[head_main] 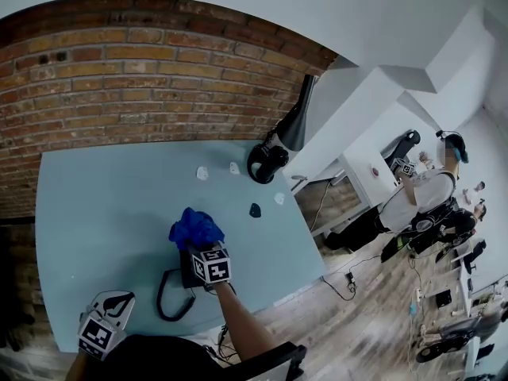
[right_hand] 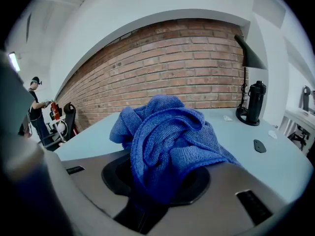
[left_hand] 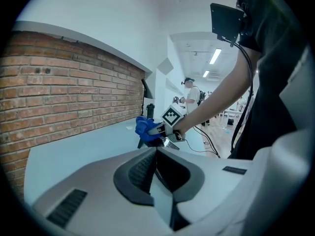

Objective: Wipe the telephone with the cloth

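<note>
**Wiping stroke, cloth at the telephone.** The right tongs (right_hand: 165, 173) are clamped on a crumpled blue microfibre cloth (right_hand: 167, 132), a soft, looped-pile wad. It sits at the black plastic telephone (head_main: 187, 270), which lies near the near edge of the smooth pale-blue table (head_main: 111, 205). Whether cloth and telephone touch cannot be told. A thin black cord (head_main: 163, 304) loops toward the near-left corner. The left tongs (left_hand: 156, 154), jaws together and empty, hang at that corner. The hard, slick casing probably needs flat, even strokes. The telephone may slide, so the free tongs should steady it.
</note>
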Tool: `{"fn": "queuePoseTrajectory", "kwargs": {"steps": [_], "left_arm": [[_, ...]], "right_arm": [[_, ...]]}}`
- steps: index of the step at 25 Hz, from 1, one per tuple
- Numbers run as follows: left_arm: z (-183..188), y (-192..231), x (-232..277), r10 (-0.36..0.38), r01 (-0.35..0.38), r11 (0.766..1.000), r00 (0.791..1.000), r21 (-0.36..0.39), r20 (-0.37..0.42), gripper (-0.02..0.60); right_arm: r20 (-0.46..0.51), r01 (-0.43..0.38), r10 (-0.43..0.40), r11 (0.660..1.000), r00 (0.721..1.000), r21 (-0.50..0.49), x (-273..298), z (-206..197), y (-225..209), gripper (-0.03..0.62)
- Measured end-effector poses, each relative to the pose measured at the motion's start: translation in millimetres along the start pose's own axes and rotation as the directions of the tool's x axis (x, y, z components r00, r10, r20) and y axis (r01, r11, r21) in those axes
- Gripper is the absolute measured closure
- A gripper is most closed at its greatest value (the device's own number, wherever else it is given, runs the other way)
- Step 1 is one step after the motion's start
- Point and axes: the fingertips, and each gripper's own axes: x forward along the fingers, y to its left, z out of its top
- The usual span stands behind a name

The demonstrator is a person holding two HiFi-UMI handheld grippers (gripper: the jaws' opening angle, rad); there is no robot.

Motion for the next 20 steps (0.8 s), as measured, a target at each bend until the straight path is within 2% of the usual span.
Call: {"fn": "queuePoseTrajectory", "kwargs": {"steps": [7,20], "left_arm": [[-4,-1,-2,0.001,-0.001,1.0,1.0,-0.004,-0.001,0.586],[-6,-4,-1,-0.018,0.018,1.0,1.0,0.002,-0.006,0.586]], "right_arm": [[0.023,0.021,-0.021,1.0,1.0,-0.014,-5,-7,1,0.457],[0.01,0.021,-0.021,1.0,1.0,-0.018,-14,-24,7,0.457]]}}
